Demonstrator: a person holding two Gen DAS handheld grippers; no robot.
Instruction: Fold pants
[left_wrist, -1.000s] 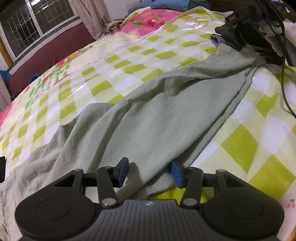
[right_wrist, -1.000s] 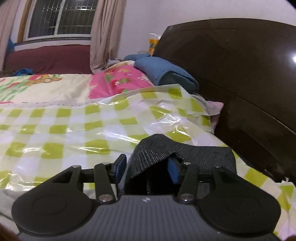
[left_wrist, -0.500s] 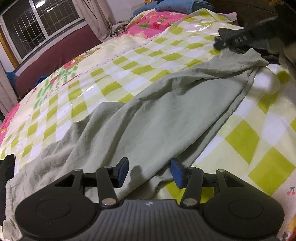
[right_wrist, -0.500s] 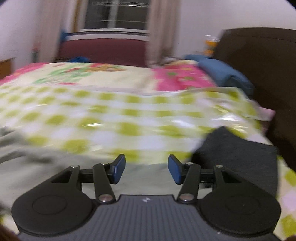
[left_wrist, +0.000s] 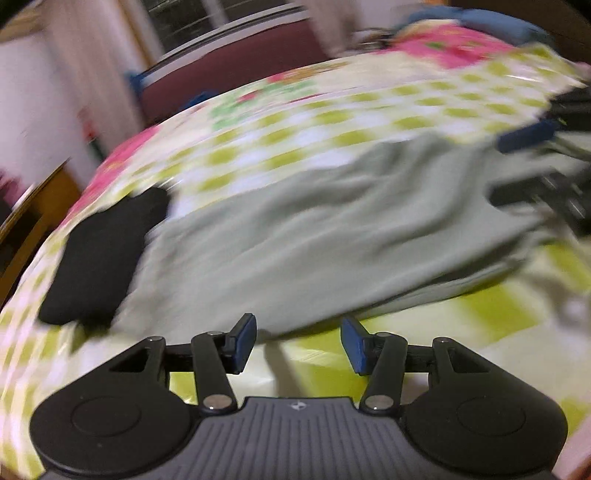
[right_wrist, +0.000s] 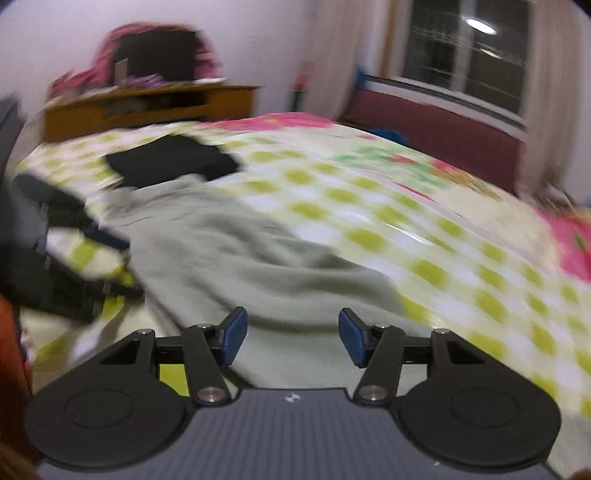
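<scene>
Right gripper (right_wrist: 291, 334) jaws just opening, empty, over pants (right_wrist: 236, 258).

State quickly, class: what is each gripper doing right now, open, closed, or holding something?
Left gripper: open, holding nothing.
Right gripper: open, jaws just widened, empty above the grey-green pants.

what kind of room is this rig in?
Most likely a home bedroom: grey-green pants lie spread on a bed under a yellow-green checked cover, with a curtained window and a cluttered wooden desk behind.
</scene>
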